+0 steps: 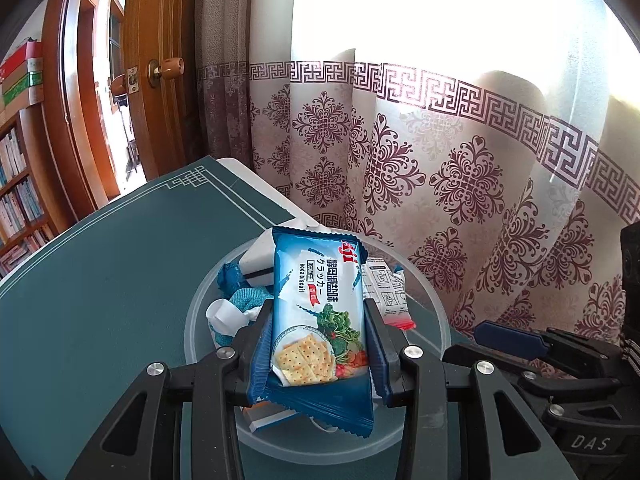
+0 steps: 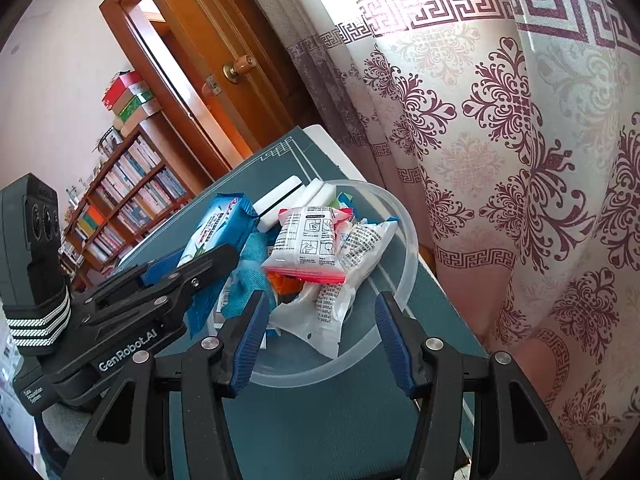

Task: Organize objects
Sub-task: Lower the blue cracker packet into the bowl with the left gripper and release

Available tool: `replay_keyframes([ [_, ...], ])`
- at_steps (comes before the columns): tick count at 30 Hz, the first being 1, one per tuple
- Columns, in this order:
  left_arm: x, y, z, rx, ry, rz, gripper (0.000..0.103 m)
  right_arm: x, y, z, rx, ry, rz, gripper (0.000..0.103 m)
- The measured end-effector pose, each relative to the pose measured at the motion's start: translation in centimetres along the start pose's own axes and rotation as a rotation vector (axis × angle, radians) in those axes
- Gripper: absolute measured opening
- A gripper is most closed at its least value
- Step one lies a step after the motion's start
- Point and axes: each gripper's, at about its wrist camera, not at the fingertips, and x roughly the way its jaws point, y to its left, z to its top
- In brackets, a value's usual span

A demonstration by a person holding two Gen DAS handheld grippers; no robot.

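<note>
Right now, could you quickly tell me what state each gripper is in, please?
Left gripper: shut on the blue cracker packet, above the clear bowl.
Right gripper: open, holding nothing, at the bowl's near rim.

Setting: a home, most likely a study or living room. Evidence: wooden bookshelf (image 2: pixel 124 196) packed with books at 9 o'clock, boxes (image 2: pixel 128 98) stacked on top of it. Panelled wooden door (image 1: pixel 160 68) with round knob at 11 o'clock, standing open. Sheer curtain (image 1: pixel 460 152) with maroon floral print and key-pattern band from 12 to 3 o'clock, daylight behind. Table under a teal cloth (image 1: pixel 100 272) with white border.
</note>
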Motion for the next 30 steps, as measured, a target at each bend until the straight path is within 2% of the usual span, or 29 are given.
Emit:
replay_keyframes([
  [8,1.8,0.0,0.1,-0.003,0.023,0.008,0.044,-0.1,0.0,-0.6,-0.001,0.004,-0.003,0.057],
  [11,1.9,0.1,0.1,-0.01,0.026,0.004,0.047,-0.4,0.2,-0.8,-0.01,-0.001,-0.011,0.057],
  [12,1.8,0.2,0.0,-0.015,0.022,0.004,0.053,-0.4,0.2,-0.9,-0.013,0.0,-0.012,0.057],
  [13,1.6,0.3,0.0,-0.018,0.016,0.003,0.064,-0.4,0.3,-1.0,-0.017,0.002,-0.015,0.057],
  [15,1.0,0.4,0.0,-0.024,-0.006,0.001,0.074,-0.5,0.3,-1.2,-0.024,0.006,-0.02,0.057],
  [17,0.3,0.6,0.1,-0.028,-0.021,0.007,0.077,-0.6,0.2,-1.4,-0.025,0.011,-0.022,0.058],
  [18,0.1,0.7,0.1,-0.032,-0.024,0.012,0.082,-0.6,0.2,-1.6,-0.024,0.012,-0.025,0.059],
  [20,-0.8,0.9,-0.1,-0.039,-0.038,0.031,0.087,-0.8,0.1,-1.8,-0.022,0.012,-0.03,0.065],
  [25,-3.7,1.4,-1.1,-0.046,-0.095,0.086,0.1,-1.3,0.1,-2.4,-0.04,0.014,-0.055,0.073],
  [30,-5.5,1.6,-1.9,-0.046,-0.121,0.122,0.102,-1.7,-0.2,-3.1,-0.048,0.024,-0.071,0.074],
])
